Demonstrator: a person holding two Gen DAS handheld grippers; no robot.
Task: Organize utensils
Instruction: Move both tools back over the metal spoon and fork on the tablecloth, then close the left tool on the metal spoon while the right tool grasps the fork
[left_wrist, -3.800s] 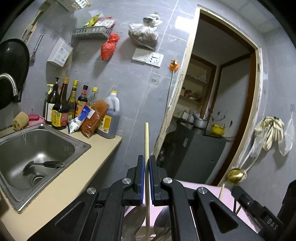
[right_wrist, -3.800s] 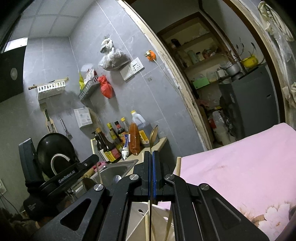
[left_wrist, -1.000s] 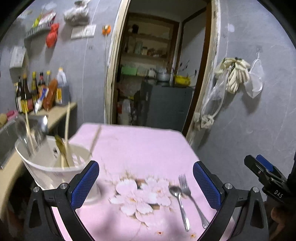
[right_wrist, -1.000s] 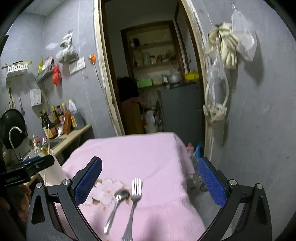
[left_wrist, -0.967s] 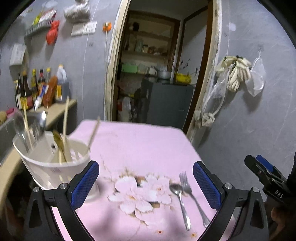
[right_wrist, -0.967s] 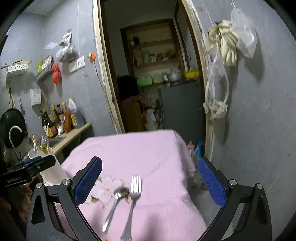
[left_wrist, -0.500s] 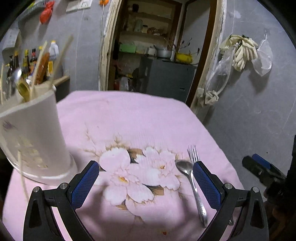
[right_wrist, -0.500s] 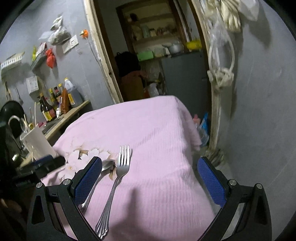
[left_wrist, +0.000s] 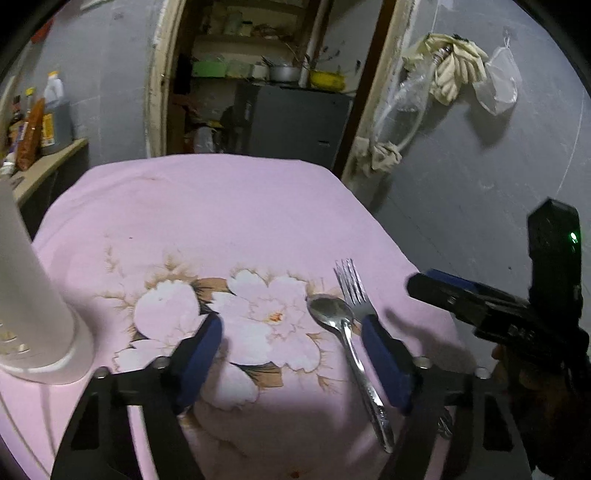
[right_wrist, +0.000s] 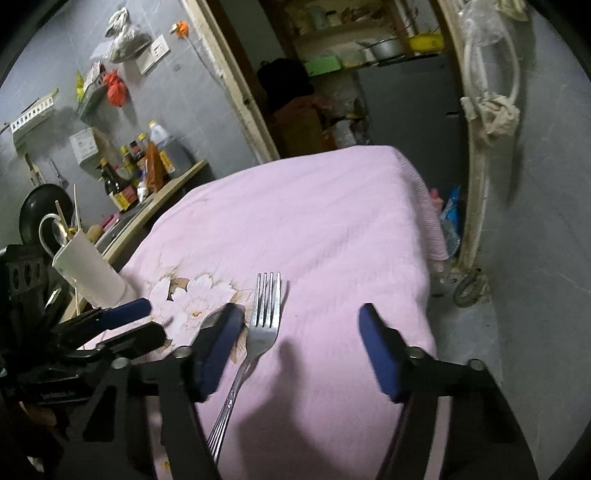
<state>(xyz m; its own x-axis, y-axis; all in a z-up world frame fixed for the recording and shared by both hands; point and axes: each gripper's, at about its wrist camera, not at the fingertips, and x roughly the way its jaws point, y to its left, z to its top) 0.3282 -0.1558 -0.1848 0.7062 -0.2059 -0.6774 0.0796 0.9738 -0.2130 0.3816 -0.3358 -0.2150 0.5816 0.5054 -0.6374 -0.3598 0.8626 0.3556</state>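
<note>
The spoon (left_wrist: 341, 332) lies on the pink flowered cloth (left_wrist: 221, 206) of the worktop, and the fork (right_wrist: 258, 332) lies touching it on the side away from the white utensil holder (right_wrist: 92, 273). The left hand-held gripper (left_wrist: 291, 354), released, has just been closing, its jaws astride the spoon without pressing it. The right hand-held gripper (right_wrist: 299, 343), also released and closing, has the fork between its pads.
</note>
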